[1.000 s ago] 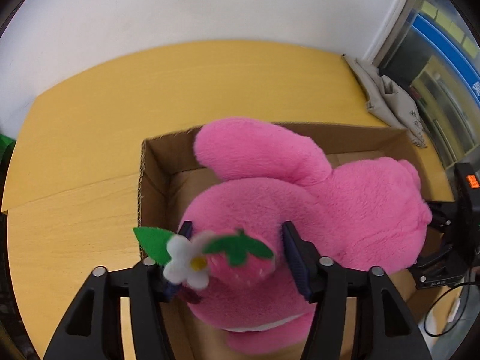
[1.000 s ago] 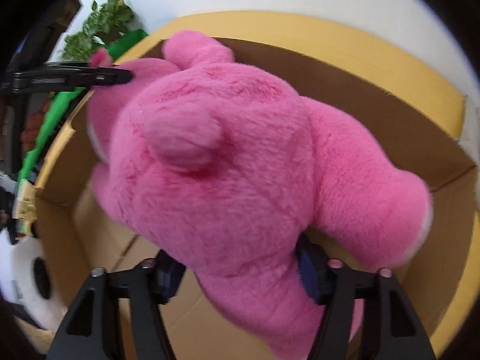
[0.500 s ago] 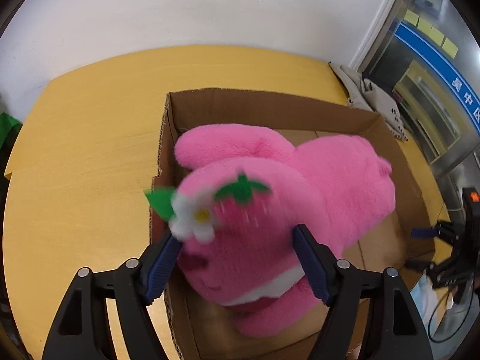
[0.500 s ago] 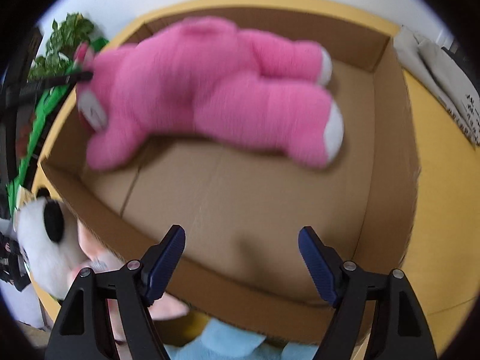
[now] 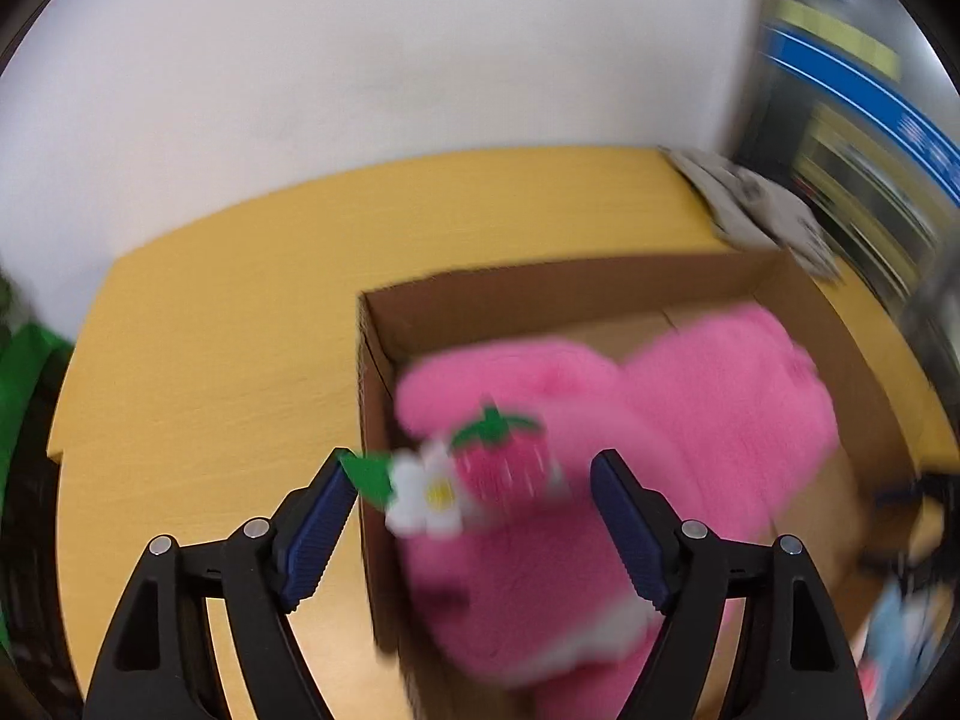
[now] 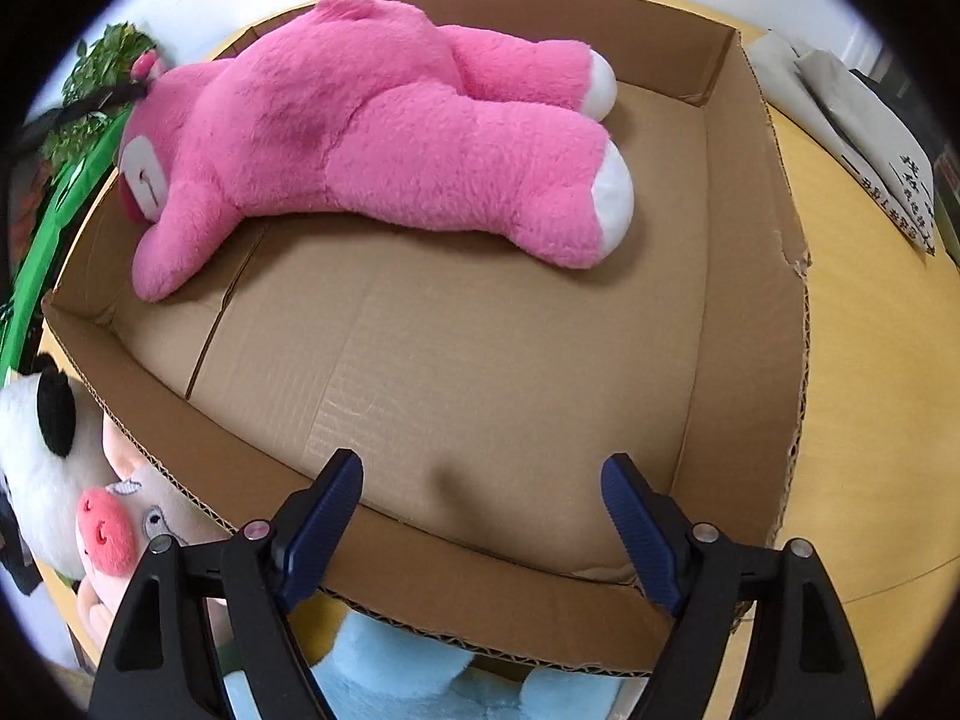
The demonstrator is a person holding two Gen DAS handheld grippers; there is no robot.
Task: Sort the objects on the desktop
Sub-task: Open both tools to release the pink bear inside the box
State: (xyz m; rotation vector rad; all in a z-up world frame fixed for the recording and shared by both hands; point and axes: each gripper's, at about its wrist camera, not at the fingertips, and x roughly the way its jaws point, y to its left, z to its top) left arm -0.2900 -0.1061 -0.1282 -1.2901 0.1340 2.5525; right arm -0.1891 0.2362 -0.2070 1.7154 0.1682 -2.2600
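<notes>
A big pink plush bear [image 6: 384, 120] lies on its side in the far half of an open cardboard box [image 6: 750, 276]. In the left wrist view the bear [image 5: 690, 420] is blurred, with a strawberry and white flower on its head [image 5: 468, 474]. My left gripper [image 5: 474, 516] is open, just above the bear's head at the box's left wall [image 5: 372, 480], touching nothing. My right gripper [image 6: 480, 510] is open and empty above the box's near rim.
A black-and-white plush cow [image 6: 66, 480] and a light blue plush [image 6: 408, 684] lie outside the box's near side. Grey folded cloth [image 6: 852, 132] lies on the yellow table [image 6: 888, 396] to the right. A green plant [image 6: 102, 72] stands far left.
Both grippers have opened and let go of the pink bear, which now lies in the box. Both have drawn back and up from it.
</notes>
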